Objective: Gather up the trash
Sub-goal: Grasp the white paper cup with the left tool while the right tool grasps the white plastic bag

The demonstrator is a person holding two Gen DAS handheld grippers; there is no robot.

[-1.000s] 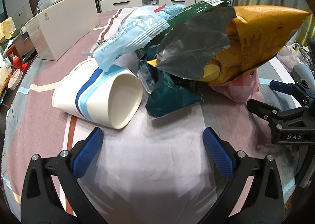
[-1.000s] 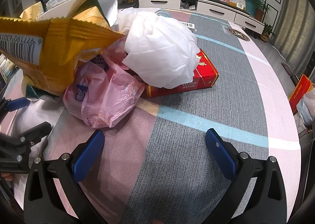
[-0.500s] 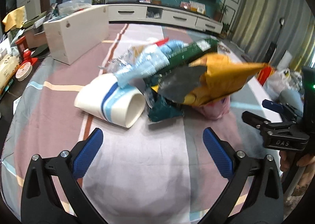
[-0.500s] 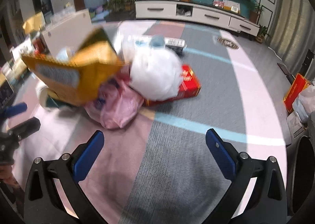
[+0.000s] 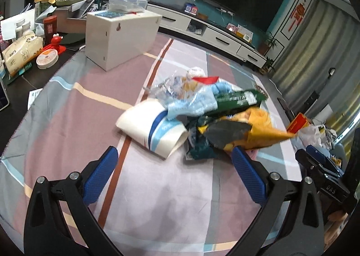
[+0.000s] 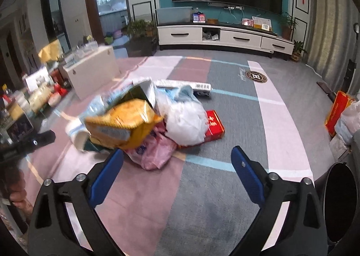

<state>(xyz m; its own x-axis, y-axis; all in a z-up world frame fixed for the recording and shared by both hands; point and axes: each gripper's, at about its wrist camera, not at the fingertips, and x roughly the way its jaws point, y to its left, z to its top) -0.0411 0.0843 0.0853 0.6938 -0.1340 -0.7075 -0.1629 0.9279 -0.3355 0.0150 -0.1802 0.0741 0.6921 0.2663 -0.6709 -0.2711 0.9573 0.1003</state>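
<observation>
A pile of trash lies on the cloth-covered table [image 5: 67,107]: a white paper cup [image 5: 153,130] with blue stripes on its side, a light blue wrapper [image 5: 193,103], a green packet [image 5: 238,98], a yellow chip bag [image 5: 258,130] [image 6: 121,123], a pink plastic bag [image 6: 155,150], a white plastic bag [image 6: 186,121] and a red box [image 6: 213,125]. My left gripper [image 5: 173,175] is open and empty, above the table short of the cup. My right gripper [image 6: 177,175] is open and empty, short of the pink bag. Each gripper shows at the other view's edge.
A white box [image 5: 121,40] stands at the table's far left, with cluttered jars and packets [image 5: 24,49] beyond it. A black bin [image 6: 339,202] stands at the lower right. A red bag [image 6: 337,110] sits on the floor to the right. A TV cabinet [image 6: 225,35] lines the back wall.
Both grippers have pulled back and risen away from the pile, which now looks smaller and farther. Both stayed open and empty.
</observation>
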